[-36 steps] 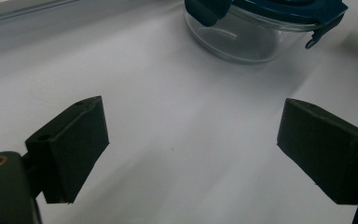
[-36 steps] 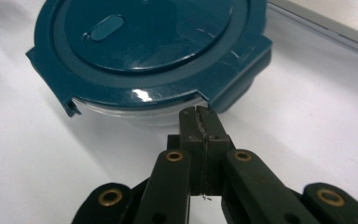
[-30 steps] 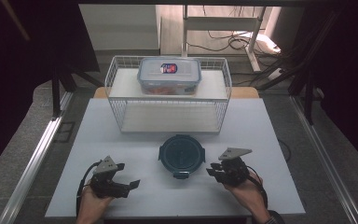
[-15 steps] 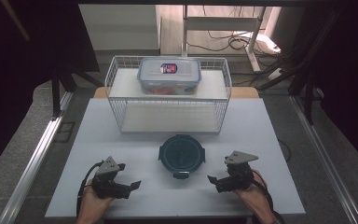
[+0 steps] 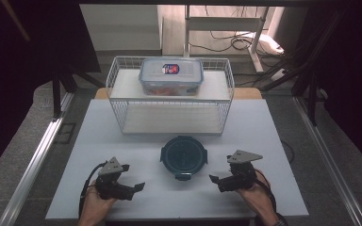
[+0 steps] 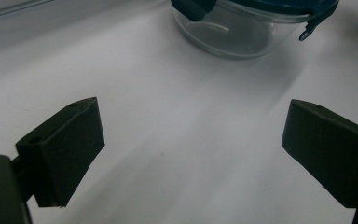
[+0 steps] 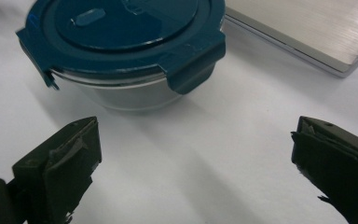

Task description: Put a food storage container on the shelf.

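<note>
White tabletop [image 5: 136, 141] carries all items, with dark surroundings and cables on the floor behind it. A wire basket [image 5: 169, 101] stands at the far middle, and a rectangular lidded box [image 5: 171, 75] rests on its upper shelf.

Left gripper [image 5: 127, 187] is held low at the near left edge by the person's left hand [image 5: 95, 207], jaws pointing right and slightly forward toward the centre. Right gripper [image 5: 219, 181] is held at the near right by the right hand [image 5: 256, 194], jaws pointing left toward the centre.

Both pairs of jaws are released and spread wide, with bare tabletop between them.

A round glass container [image 5: 184, 156] with a dark teal clip lid sits on the tabletop at near centre, just in front of the wire basket and between the two grippers. It is apart from both. In the left gripper view the container [image 6: 242, 28] lies ahead of the jaws, beyond their tips. In the right gripper view the container [image 7: 126, 51] lies ahead and toward the left jaw, outside the gap, with one lid clip facing the camera.
</note>
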Motion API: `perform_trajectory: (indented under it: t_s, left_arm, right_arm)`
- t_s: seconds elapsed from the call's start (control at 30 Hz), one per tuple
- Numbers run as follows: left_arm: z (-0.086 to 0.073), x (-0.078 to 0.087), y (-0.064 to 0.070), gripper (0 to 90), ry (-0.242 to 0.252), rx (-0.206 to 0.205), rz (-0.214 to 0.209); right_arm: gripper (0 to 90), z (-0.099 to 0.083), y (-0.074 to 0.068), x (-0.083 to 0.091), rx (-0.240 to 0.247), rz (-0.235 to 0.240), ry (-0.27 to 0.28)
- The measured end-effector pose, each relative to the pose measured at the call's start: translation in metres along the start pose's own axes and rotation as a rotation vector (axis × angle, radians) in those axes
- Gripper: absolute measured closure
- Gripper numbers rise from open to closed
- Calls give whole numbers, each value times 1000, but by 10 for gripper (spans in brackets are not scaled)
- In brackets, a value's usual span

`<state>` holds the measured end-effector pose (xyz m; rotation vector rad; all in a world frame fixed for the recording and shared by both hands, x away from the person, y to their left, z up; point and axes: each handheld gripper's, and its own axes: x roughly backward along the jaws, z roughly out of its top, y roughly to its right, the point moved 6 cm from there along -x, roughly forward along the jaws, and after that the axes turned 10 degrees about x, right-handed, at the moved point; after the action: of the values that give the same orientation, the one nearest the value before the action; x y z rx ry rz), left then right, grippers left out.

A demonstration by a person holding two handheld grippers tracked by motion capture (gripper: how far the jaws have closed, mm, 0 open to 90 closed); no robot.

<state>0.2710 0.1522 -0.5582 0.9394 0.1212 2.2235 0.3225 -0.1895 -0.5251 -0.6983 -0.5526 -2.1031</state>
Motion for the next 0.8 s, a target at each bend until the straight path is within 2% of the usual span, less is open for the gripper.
perform_trajectory:
  t_s: [0.2, 0.37, 0.43, 0.67, 0.8]
  left_arm:
    - [19, -5, 6, 38, -5, 14, -26]
    - [35, -11, 8, 15, 3, 39, -81]
    - [43, -15, 8, 13, -3, 44, -96]
    - [71, -41, 17, 27, -30, -2, -137]
    - [81, -58, 19, 39, -55, -3, -160]
  right_arm:
    - [13, 9, 0, -5, -24, 0, -12]
    - [0, 19, -1, -12, -33, 17, -24]
    - [0, 24, 1, -14, -62, 30, -22]
    - [0, 40, 8, -23, -122, 90, -14]
    - [3, 48, 9, -33, -131, 114, -23]
